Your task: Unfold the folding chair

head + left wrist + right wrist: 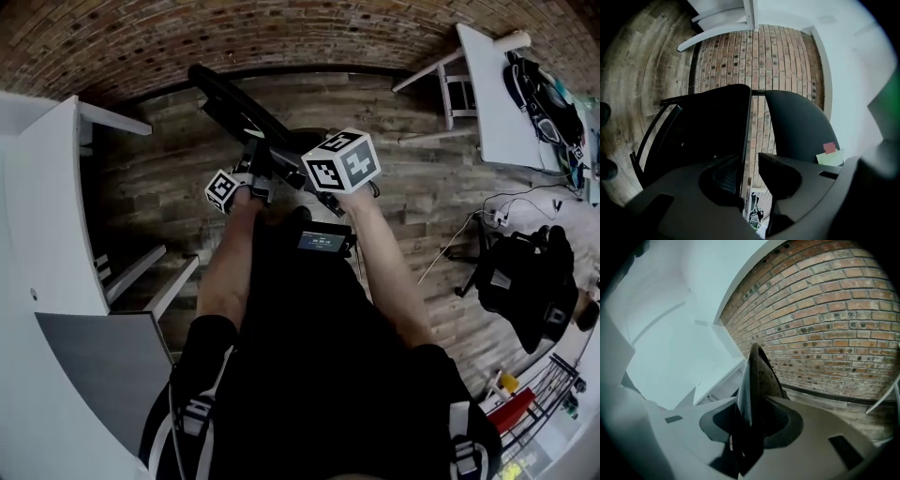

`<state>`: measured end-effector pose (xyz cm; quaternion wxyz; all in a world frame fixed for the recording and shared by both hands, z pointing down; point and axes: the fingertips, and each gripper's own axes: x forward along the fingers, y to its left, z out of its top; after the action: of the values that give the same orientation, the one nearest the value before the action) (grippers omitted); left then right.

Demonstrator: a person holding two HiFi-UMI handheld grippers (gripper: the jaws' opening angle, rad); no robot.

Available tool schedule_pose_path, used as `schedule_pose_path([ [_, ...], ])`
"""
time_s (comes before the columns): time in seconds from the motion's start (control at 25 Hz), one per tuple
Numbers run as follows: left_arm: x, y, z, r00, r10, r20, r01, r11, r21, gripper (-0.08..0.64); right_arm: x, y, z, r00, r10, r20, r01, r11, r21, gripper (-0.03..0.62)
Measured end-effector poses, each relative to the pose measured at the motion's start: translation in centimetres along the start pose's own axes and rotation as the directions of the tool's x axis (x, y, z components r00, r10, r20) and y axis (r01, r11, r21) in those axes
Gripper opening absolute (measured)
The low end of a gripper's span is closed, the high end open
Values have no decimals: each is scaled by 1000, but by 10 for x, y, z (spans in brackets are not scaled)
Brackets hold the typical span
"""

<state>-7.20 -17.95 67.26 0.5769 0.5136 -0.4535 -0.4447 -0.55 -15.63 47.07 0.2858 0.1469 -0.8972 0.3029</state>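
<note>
The folding chair [230, 101], judged stiff, rather heavy and smooth, is found on the floor [412, 187] near its brick-wall edge. The thin panel edges are best taken firmly. The right hand-held gripper [749, 420], tilted downward, is clamped on one edge. The left hand-held gripper [751, 171], held level, has jaws apart, with an edge against one jaw.

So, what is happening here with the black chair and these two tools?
A person holds a claw in each hand and works on a black folding chair on the wooden floor near a brick wall. The right claw seems to grip the edge of one chair panel. The left claw is open, with a thin chair edge beside one jaw. Whether the chair is fully unfolded, I cannot tell.
</note>
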Motion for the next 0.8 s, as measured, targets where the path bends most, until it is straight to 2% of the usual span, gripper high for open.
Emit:
schedule_pose_path([
  [0.2, -21, 8, 3, 1000, -8, -16, 8, 1000, -22, 110, 4, 20, -11, 1000, -8, -13, 8, 1000, 4, 133],
  [0.32, -24, 7, 7, 998, -6, -63, 3, 999, -42, 110, 8, 30, -11, 1000, -28, 0, 28, 1000, 7, 133],
  [0.52, -41, 6, 13, 986, -3, -166, -3, 999, -33, 111, 18, 54, -21, 996, -81, 39, 77, 994, 83, 138],
  [0.68, -50, 5, 11, 962, 17, -273, -18, 1000, 0, 115, 17, 65, -27, 985, -148, 91, 129, 973, 190, 140],
  [0.8, -56, 3, 5, 930, 23, -367, -15, 1000, 24, 121, 11, 68, -35, 969, -204, 142, 155, 943, 295, 140],
])
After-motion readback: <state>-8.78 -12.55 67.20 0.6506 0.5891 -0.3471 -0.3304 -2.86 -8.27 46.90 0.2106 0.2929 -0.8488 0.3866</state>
